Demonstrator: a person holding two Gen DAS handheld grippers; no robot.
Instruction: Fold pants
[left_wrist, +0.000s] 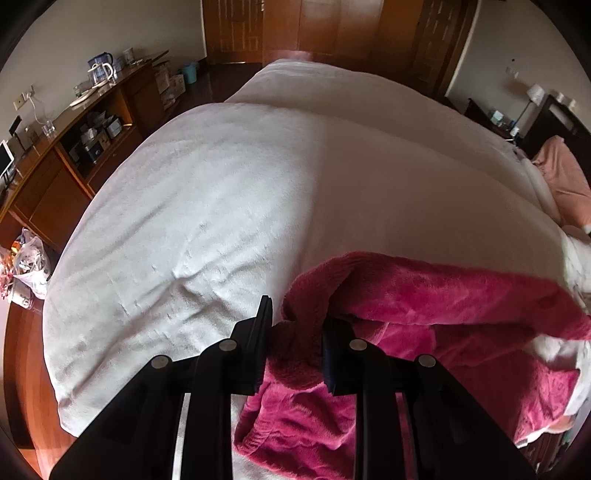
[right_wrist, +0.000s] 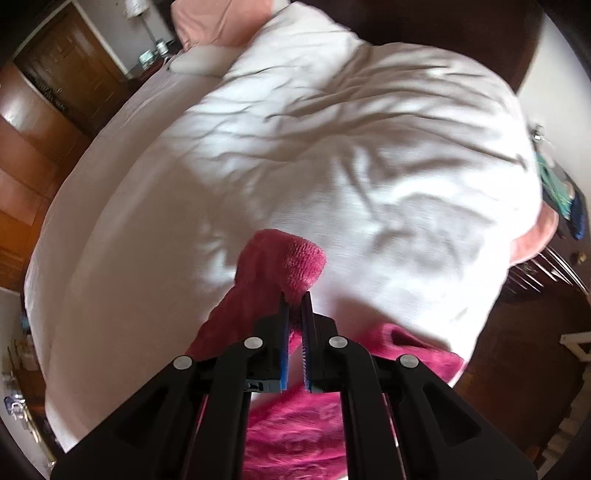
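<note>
1. Step in hand, as I judge it: both grippers carry one edge of the magenta fleece pants (left_wrist: 424, 317) over the white bed (left_wrist: 207, 206) to make a fold.
2. The left hand-held gripper (left_wrist: 295, 325) is clenched on a bunched fold of fleece.
3. The right hand-held gripper (right_wrist: 296, 299) pinches a raised corner; the rest trails beneath onto the bed.
4. Next likely calls for lowering both ends level, edges matched, before releasing.

Pants (left_wrist: 424, 314) show fuzzy, plush magenta fleece. Bed (left_wrist: 221, 206) wears matt white cloth, creased and woven-looking. Each tool (right_wrist: 295, 306) is matt black plastic with dull metal rivets. Dresser (left_wrist: 55, 192): glossy wood.
</note>
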